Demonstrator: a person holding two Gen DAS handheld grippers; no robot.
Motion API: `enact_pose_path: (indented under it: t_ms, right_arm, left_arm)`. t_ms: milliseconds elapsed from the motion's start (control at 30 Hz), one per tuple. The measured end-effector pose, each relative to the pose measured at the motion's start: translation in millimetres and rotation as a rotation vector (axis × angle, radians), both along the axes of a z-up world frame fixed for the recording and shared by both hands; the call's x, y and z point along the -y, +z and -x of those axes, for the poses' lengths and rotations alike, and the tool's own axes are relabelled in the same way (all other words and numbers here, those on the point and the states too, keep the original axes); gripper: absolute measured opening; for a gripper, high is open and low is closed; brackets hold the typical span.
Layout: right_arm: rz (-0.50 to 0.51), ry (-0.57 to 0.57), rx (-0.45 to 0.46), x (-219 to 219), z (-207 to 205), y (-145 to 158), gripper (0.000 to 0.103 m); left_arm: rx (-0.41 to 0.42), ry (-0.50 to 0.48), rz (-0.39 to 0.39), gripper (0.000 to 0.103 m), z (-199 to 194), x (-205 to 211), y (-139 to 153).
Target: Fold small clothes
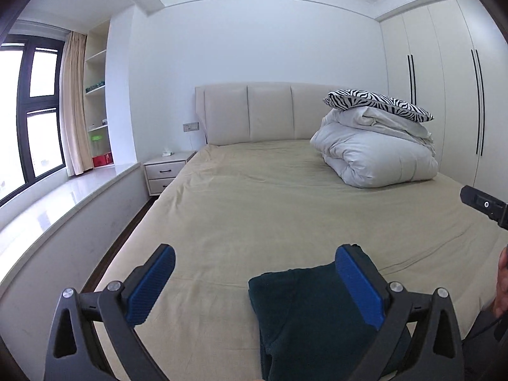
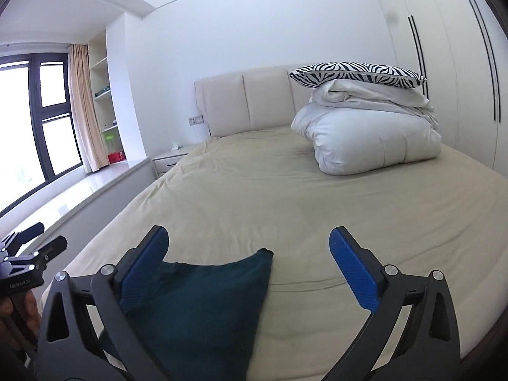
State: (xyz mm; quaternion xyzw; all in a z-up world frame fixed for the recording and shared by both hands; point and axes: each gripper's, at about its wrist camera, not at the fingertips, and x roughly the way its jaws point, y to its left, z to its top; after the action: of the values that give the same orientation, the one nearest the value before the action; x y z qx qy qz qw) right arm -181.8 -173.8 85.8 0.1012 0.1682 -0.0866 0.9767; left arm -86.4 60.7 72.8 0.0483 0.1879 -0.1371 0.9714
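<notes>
Hovering over the bed (image 1: 254,197), both my claws, left (image 1: 254,281) and right (image 2: 249,263), gape empty; the folded cloth (image 1: 304,317) lies near the foot edge, open sheet beyond to the duvet (image 2: 374,139).

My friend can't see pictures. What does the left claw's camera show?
The open left claw hangs above a dark green folded cloth lying on a tan bed. A white quilt and striped pillow sit farther back.

Bed (image 1: 254,197), beige sheet. Folded dark green garment (image 1: 304,317) lies near foot edge. White duvet bundle (image 1: 377,155) at head-end right corner, against headboard.
</notes>
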Motion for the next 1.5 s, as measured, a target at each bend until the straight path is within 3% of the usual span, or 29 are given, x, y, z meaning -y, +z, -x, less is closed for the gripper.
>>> enact_pose_path:
  t_ms: [67,167,267,500,700,867,1500]
  right_arm:
    - [-0.03,0.007,0.012,-3.3,0.7,14.2,0.103]
    - [-0.061,-0.007,0.017,-6.2,4.3,27.3,0.103]
    - [-0.052,-0.009,-0.052,-14.1,4.4,27.3,0.103]
    - [-0.078,0.031,-0.304,-34.6,-29.8,-32.3,0.103]
    - [-0.142,0.006,-0.526,-36.1,-53.2,-90.0,0.103]
    - [-0.124,-0.02,-0.542,-35.9,-58.2,-102.6,0.103]
    - [-0.022,-0.047,-0.56,-47.4,-63.2,-103.3,0.103]
  left_arm:
    - [0.007,0.058,-0.012,0.103,0.9,-3.8,4.5]
    - [-0.046,0.134,-0.043,0.103,-8.1,-9.1,0.3]
    - [-0.128,0.125,-0.015,0.103,-19.2,-12.9,-11.5]
    - [-0.353,0.119,-0.035,0.103,-38.4,0.1,-67.5]
    - [-0.43,0.139,-0.061,0.103,-35.2,2.5,-97.6]
    - [-0.451,0.137,-0.074,0.103,-33.9,5.0,-103.8]
    - [-0.467,0.148,-0.098,0.103,-32.0,6.7,-110.6]
